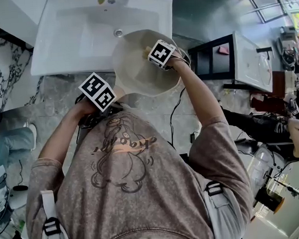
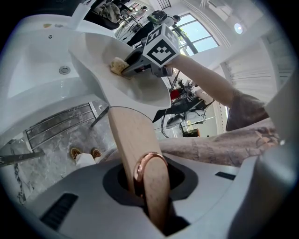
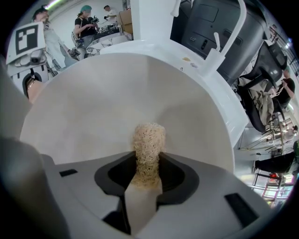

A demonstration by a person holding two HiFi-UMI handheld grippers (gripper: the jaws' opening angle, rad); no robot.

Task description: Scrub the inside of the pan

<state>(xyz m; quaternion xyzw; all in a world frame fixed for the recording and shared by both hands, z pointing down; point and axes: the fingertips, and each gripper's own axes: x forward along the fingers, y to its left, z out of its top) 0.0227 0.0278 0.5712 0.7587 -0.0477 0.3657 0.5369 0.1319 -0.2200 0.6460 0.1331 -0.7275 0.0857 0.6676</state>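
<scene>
A lab-like workroom: white sink [image 1: 81,39] over marble floor [image 1: 50,98], loose cables [image 1: 175,109], equipment-cluttered desks [image 1: 288,49], office chairs [image 3: 261,91].

Room's pretty bright, with daylight coming in through tall white-framed windows [image 2: 200,33]. A big white sink [image 1: 64,46] with a round drain [image 1: 118,32] sits over a grey marbled floor [image 1: 55,95]. There's a white slab with dark veins [image 1: 2,76] just off to one side of it. On the other side is a black-framed cabinet [image 1: 214,59] with a white top. A couple of people [image 3: 86,25] are standing way in the back.
</scene>
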